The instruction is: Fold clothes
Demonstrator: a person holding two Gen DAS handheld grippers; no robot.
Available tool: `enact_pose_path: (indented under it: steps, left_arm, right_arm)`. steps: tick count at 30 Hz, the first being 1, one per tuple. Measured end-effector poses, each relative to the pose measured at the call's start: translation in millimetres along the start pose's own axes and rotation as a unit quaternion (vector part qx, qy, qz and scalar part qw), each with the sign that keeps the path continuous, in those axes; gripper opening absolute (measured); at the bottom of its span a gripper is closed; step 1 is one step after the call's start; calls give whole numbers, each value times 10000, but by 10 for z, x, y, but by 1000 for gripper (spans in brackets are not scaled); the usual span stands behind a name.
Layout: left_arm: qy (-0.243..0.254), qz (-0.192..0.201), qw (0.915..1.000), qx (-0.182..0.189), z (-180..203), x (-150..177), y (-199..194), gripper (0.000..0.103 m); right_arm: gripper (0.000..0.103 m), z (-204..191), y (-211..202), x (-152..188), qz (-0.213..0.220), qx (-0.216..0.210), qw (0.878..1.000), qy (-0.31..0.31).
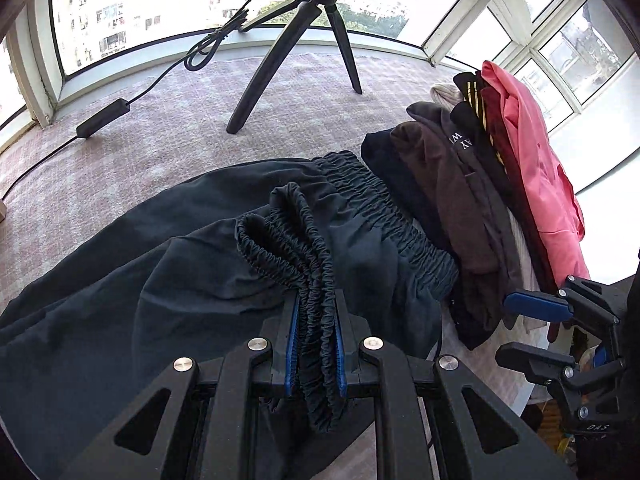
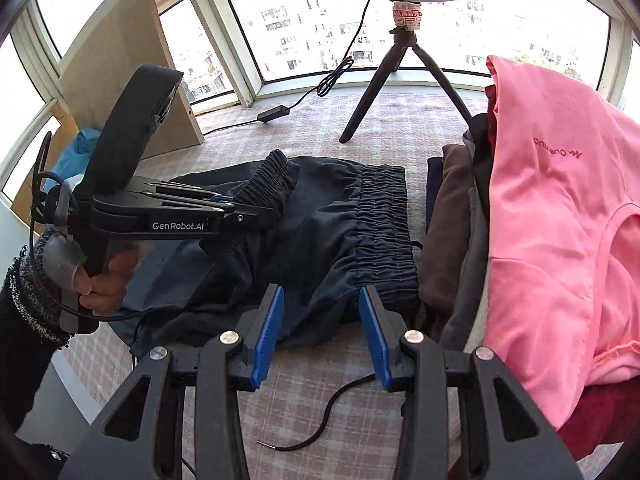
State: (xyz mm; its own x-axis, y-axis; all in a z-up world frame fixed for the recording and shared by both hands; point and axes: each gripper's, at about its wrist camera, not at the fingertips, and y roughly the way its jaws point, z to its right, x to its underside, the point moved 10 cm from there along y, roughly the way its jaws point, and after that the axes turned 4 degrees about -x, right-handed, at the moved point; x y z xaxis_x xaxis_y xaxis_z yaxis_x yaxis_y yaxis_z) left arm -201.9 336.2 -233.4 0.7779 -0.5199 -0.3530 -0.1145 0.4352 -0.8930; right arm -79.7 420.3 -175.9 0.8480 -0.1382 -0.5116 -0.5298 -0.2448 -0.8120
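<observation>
Dark navy trousers (image 1: pixel 120 272) lie spread on the checked cloth, their gathered waistband (image 1: pixel 384 208) toward a pile of clothes. My left gripper (image 1: pixel 316 320) is shut on the trousers' bunched elastic cuffs (image 1: pixel 288 240), held up over the fabric near the waistband. In the right wrist view the left gripper (image 2: pixel 248 206) comes in from the left, held by a hand (image 2: pixel 104 280), the cuffs (image 2: pixel 268 184) in its tip. My right gripper (image 2: pixel 320 320) hovers at the near end of the waistband (image 2: pixel 384 216), jaws apart, pads pressing nothing. It also shows low at the right as the right gripper (image 1: pixel 532 330).
A pile of folded clothes (image 1: pixel 448 184) topped by a pink garment (image 2: pixel 560 220) stands to the right of the trousers. A ring-light tripod (image 2: pixel 400 80) and its cable with a black adapter (image 1: pixel 104 118) are behind. A wooden board (image 2: pixel 132 80) leans at the back left. A loose black cord (image 2: pixel 332 412) lies near.
</observation>
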Motion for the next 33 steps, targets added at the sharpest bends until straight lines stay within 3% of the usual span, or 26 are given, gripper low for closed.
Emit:
enact_pose_path:
  steps: [4,8,14,16,18,19,22,24,28,33]
  left_arm:
    - [21,55,9999,-152,15,-107,74,17]
    - [-176,-267,9994,150,42,-92,43,22]
    - [55,396,9977,-539,-443,98,-961,42]
    - [43,517,9944,-921,-773,296,-1274,44]
    - [-67,509,9901,-1310,-1162,601,-1493,44]
    - [-175,431,9892,-1390,-1339,789,-1552,44]
    - [-519,141,9868,-1530,-1793,1377,-1671,44]
    - [-625,-8,9836,-1690,-2020,1715,-1706,44]
    - [-890,-244,9831,-1582,-2287,2092,-1584,44]
    - [-687,-227,9896,-1244,-2220,2152,-1345,44]
  right_arm:
    - [39,28,45,21,-65,-29,10000,-41]
    - [39,38,27,-1,-28,-52,10000,-5]
    - [39,-139,90,-360,52,-326,9994,-144]
    - [39,-281,245,-514,-54,-498,9983,-304]
    - [39,-287,528,-596,-297,-231,9984,-421]
    - [39,-250,686,-587,-501,-62,9978,-418]
    - [39,-172,1041,-483,-995,-78,9950,-62]
    - [39,-153,1131,-430,-1124,-45,9936,28]
    - [39,-180,1163,-364,-1289,128,9916,-61]
    - [39,-140,1149,-300,-1370,374,9898,124]
